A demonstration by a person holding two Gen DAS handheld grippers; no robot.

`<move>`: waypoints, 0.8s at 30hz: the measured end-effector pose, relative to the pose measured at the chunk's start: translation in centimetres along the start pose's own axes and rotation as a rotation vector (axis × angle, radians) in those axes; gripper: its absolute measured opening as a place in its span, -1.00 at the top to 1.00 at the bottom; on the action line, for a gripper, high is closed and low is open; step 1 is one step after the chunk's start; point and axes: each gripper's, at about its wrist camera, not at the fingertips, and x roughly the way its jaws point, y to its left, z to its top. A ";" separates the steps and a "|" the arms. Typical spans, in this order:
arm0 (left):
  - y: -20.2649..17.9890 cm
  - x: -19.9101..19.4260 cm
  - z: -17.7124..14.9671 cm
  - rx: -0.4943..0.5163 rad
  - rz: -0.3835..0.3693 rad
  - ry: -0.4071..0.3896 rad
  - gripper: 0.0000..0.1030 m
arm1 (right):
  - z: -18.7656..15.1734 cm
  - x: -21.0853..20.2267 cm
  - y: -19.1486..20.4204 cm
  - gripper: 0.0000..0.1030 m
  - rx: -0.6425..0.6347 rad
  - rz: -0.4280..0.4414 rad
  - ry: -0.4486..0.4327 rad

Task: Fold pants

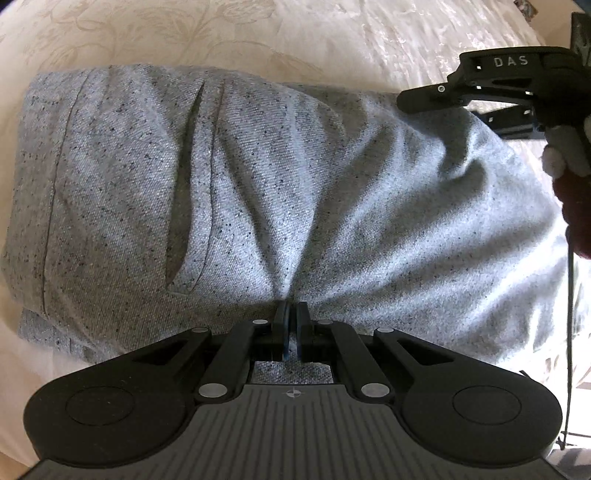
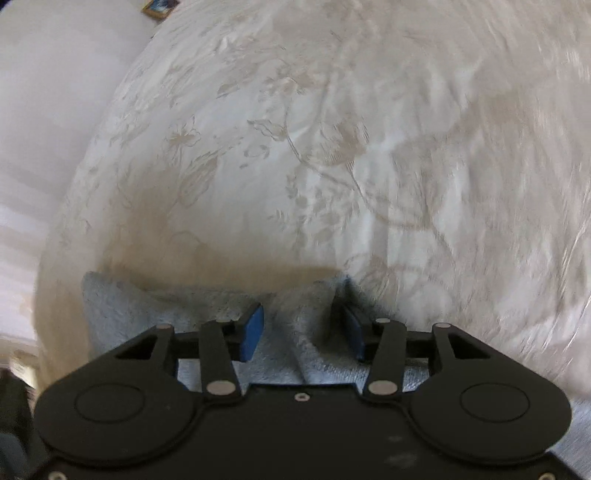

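Grey speckled pants lie folded on a cream floral bedspread, waistband at the left and a pocket slit near the middle. My left gripper is shut on a pinch of the pants fabric at their near edge, with creases fanning out from it. My right gripper reaches in from the upper right over the pants' far edge. In the right wrist view the right gripper is open, its blue pads apart over a raised ridge of the pants.
The bedspread stretches beyond the pants in the right wrist view. A white wall and a small framed picture are at the upper left. A thin cable hangs at the right edge.
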 end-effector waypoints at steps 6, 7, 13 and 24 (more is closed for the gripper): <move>-0.3 -0.1 -0.6 0.005 0.004 -0.011 0.92 | -0.6 -2.2 -0.9 0.92 0.166 0.080 -0.105; -0.3 -0.3 -0.8 0.001 0.004 -0.015 0.92 | -1.0 -3.5 0.5 0.92 0.106 0.064 -0.150; -0.7 -0.6 -2.5 0.043 0.030 -0.018 0.92 | -3.3 -3.7 4.1 0.94 -0.122 -0.134 -0.228; -1.6 -2.9 -4.3 0.078 0.072 -0.032 0.92 | -6.0 -7.8 2.1 0.39 -0.105 -0.269 -0.411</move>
